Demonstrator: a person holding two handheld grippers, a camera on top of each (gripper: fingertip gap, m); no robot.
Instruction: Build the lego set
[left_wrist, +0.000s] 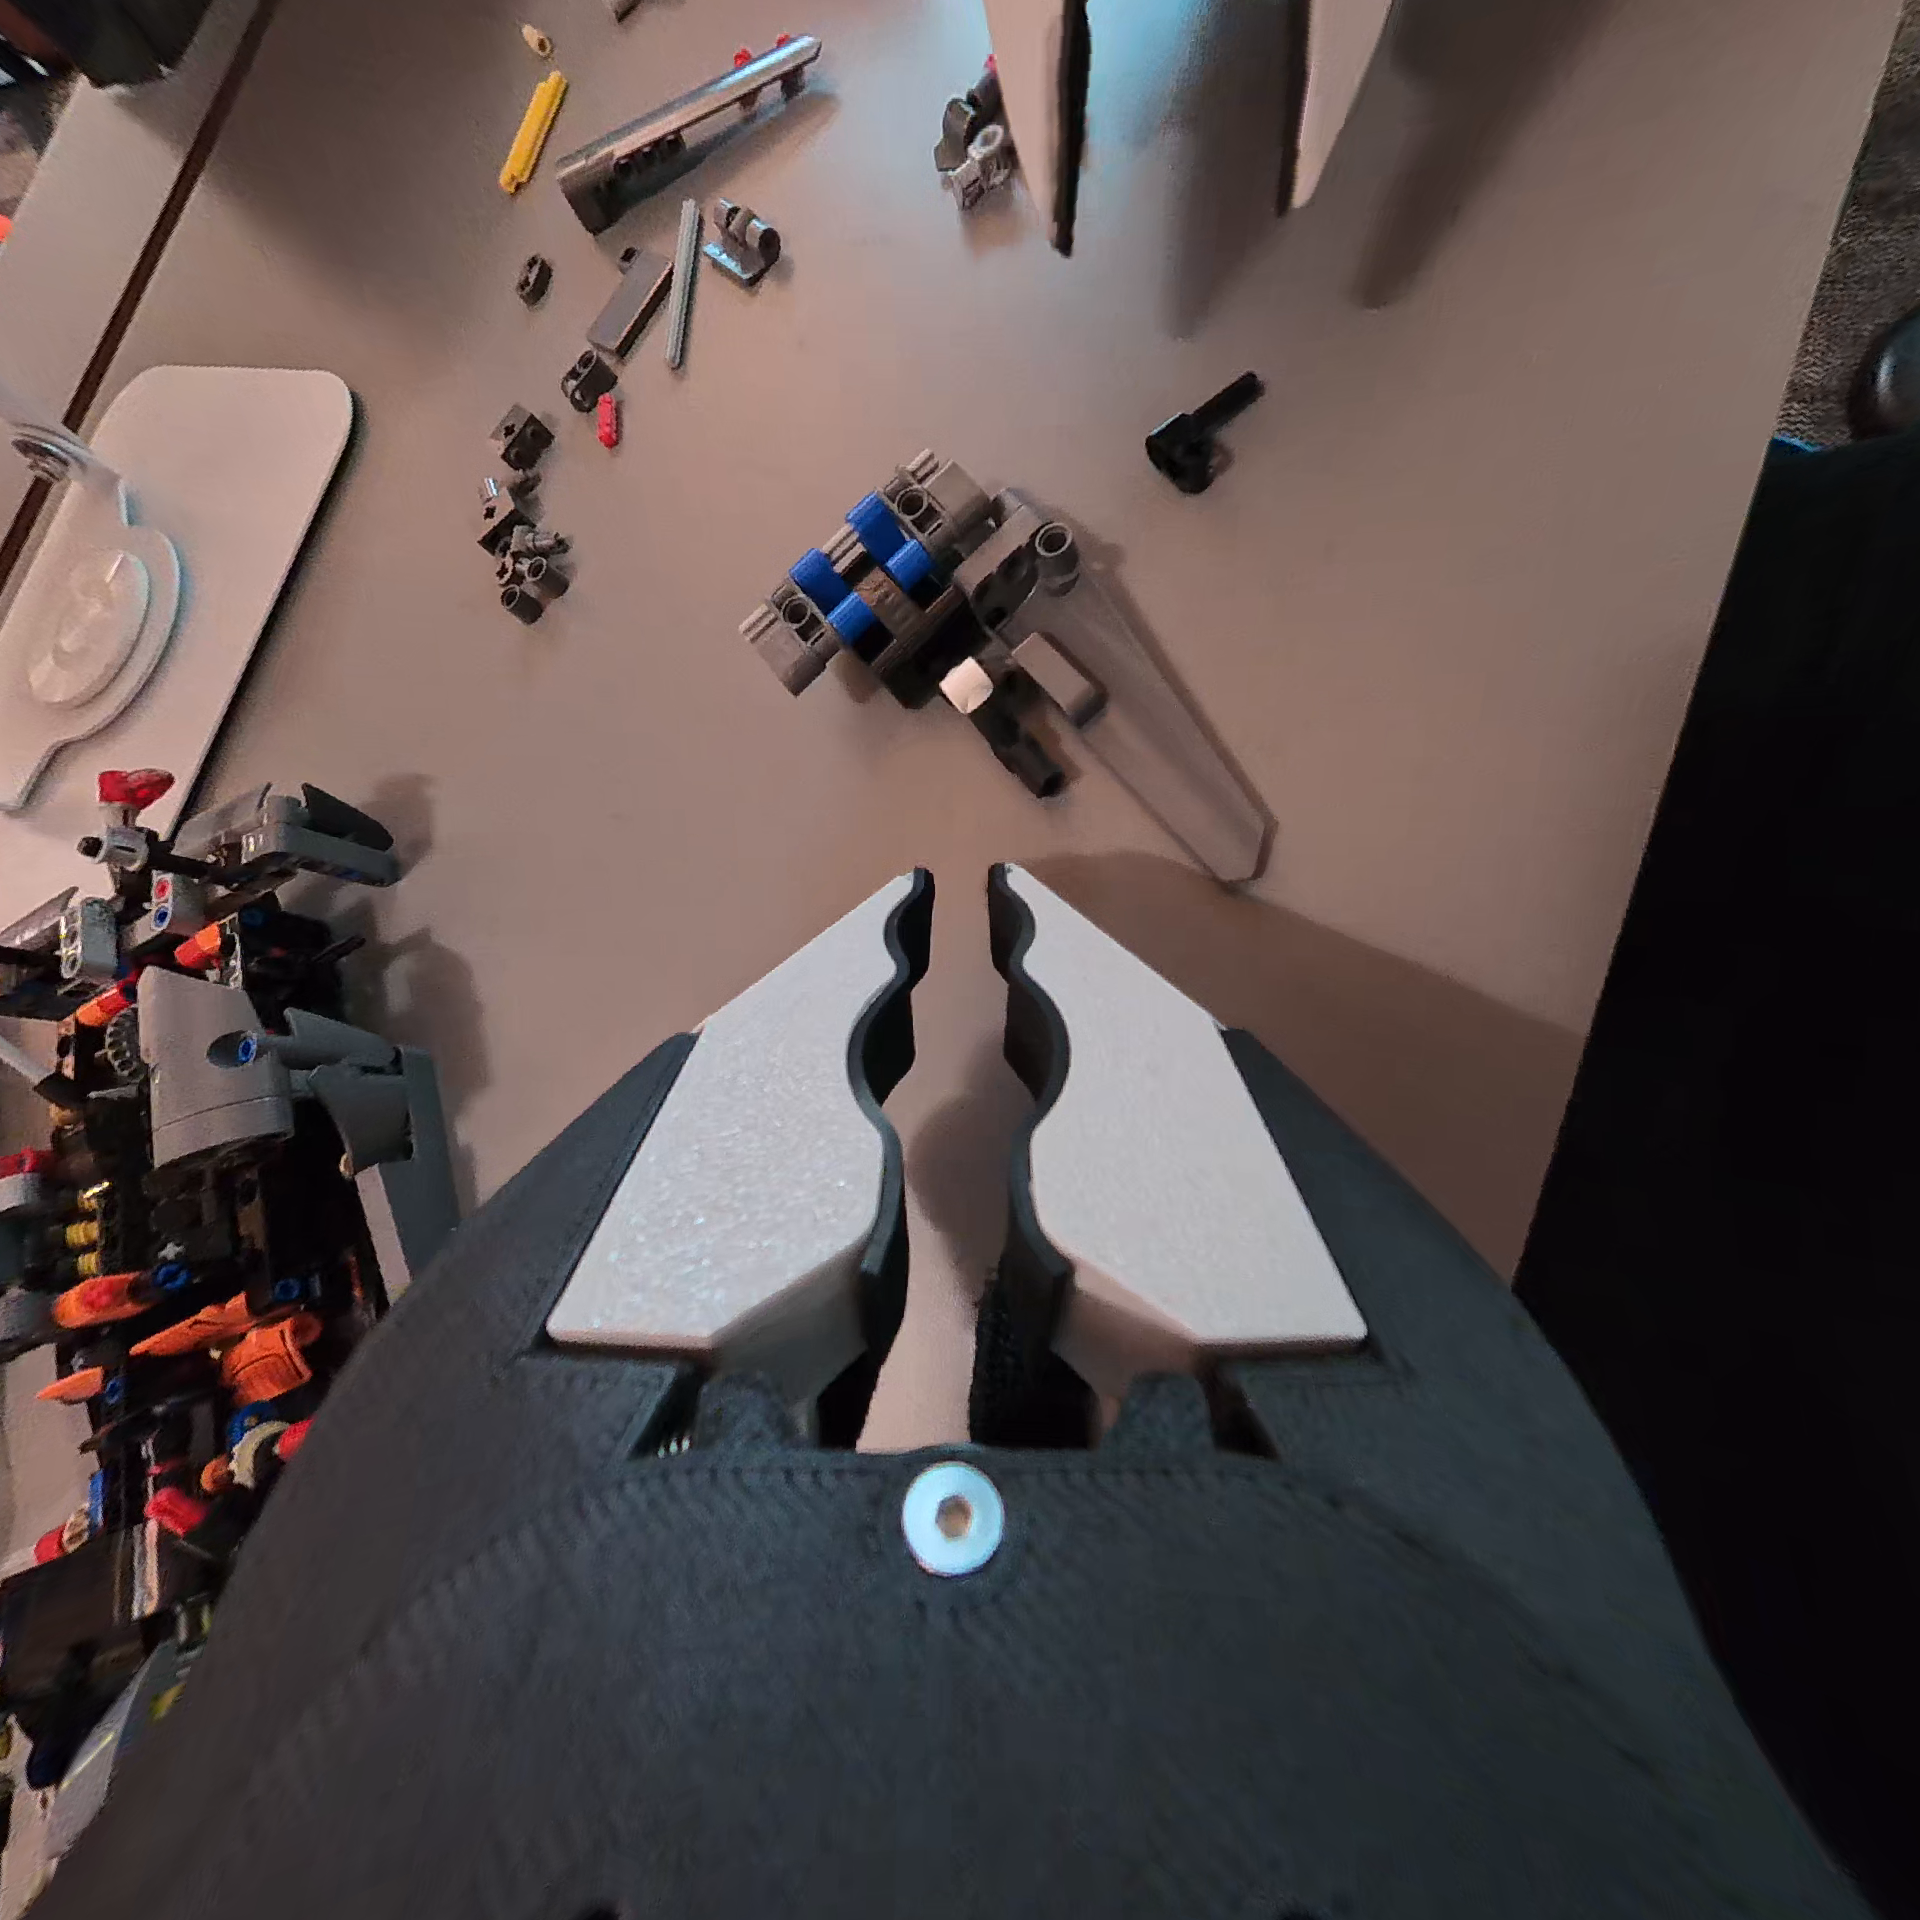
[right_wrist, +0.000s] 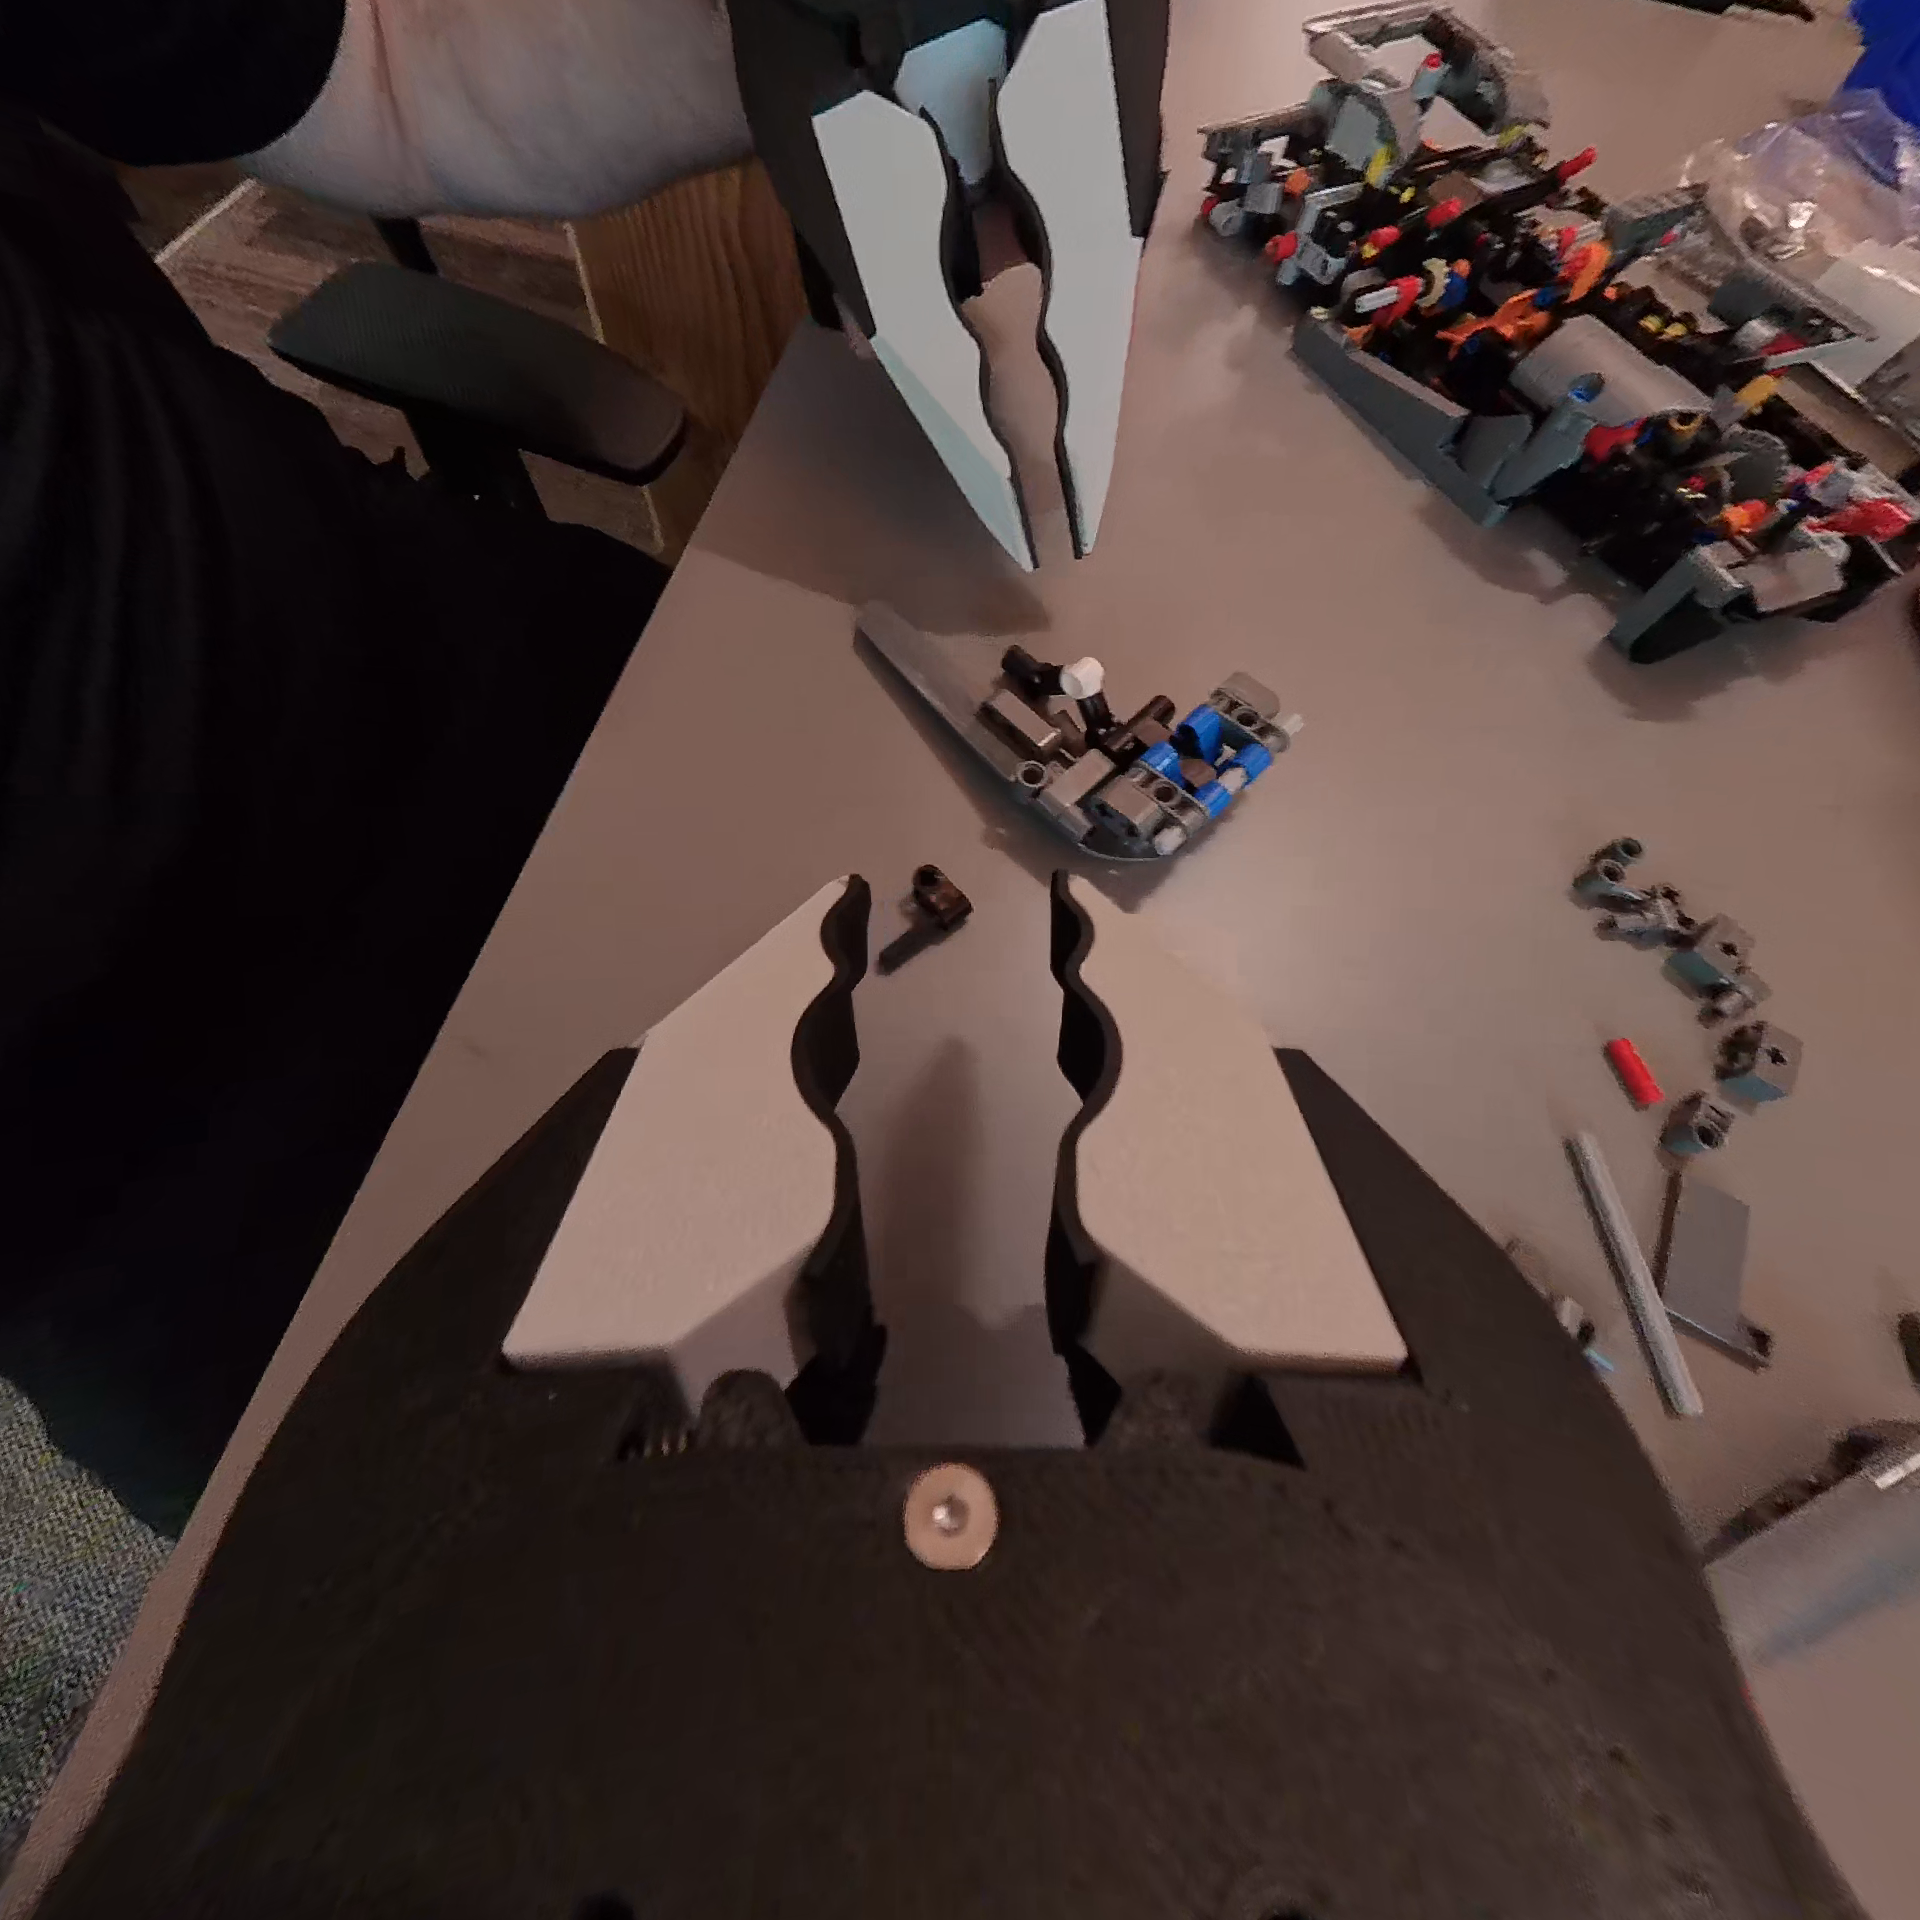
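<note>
A small sub-assembly (left_wrist: 935, 623) of grey beams, blue pins and a long grey wing panel lies on the table just beyond my left gripper (left_wrist: 961, 883). The left jaws stand only a narrow gap apart and hold nothing. The sub-assembly also shows in the right wrist view (right_wrist: 1122, 758). A small black connector with an axle (right_wrist: 925, 914) lies on the table between the tips of my right gripper (right_wrist: 956, 894), which is open and empty. The connector also shows in the left wrist view (left_wrist: 1200, 436). The large grey, black and orange model (left_wrist: 177, 1195) stands to the left.
Loose grey and black parts (left_wrist: 530, 509), a long grey panel (left_wrist: 686, 125) and a yellow axle (left_wrist: 532, 130) lie scattered farther out. A white board (left_wrist: 208, 520) lies at far left. The table edge (right_wrist: 582, 831) and a chair armrest (right_wrist: 478, 364) are close by.
</note>
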